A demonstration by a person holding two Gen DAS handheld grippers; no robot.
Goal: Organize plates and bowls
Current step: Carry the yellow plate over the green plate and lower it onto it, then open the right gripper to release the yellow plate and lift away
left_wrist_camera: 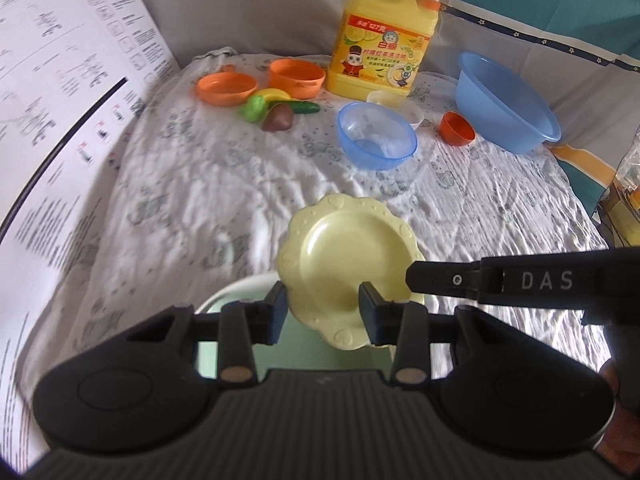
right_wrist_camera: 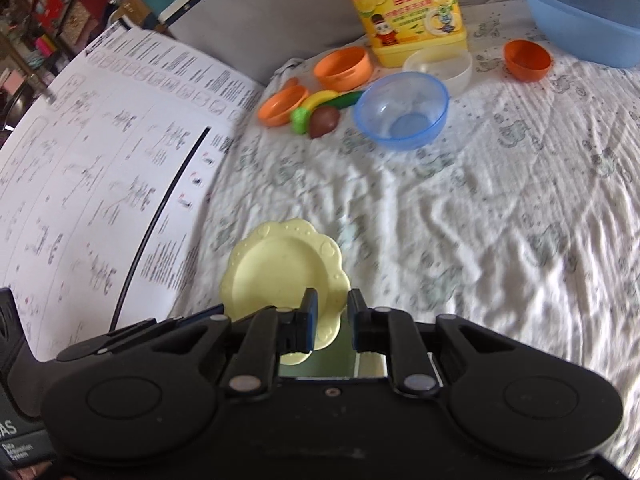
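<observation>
On the rumpled white cloth (left_wrist_camera: 200, 184) that covers the whole surface, the biggest thing is the printed sheet (left_wrist_camera: 60, 120) curling up along our left; next the yellow detergent jug (left_wrist_camera: 384, 36) at the back, then the large blue basin (left_wrist_camera: 504, 100) at far right. The small blue bowl (left_wrist_camera: 376, 136) sits mid-cloth with a white bowl (left_wrist_camera: 400, 106) just behind it and an orange cup (left_wrist_camera: 458, 128) tipped beside the basin; two orange toy pans (left_wrist_camera: 260, 80) and toy fruit lie back left. Nearest us is the yellow scalloped plate (left_wrist_camera: 344, 256), tilted up over a pale green dish (left_wrist_camera: 240, 292) at the near edge. Our left gripper (left_wrist_camera: 322, 306) straddles the plate's rim, fingers spread wider than the rim and seemingly not pressing. Our right gripper (right_wrist_camera: 332, 316) has its left pad against the rim and the other standing off, so not clamped either. We judge the step is seating the yellow plate on the green dish: one gripper should close on the rim before the other backs off, or the plate may slide. Nothing blocks the way but the two grippers, which crowd each other.
</observation>
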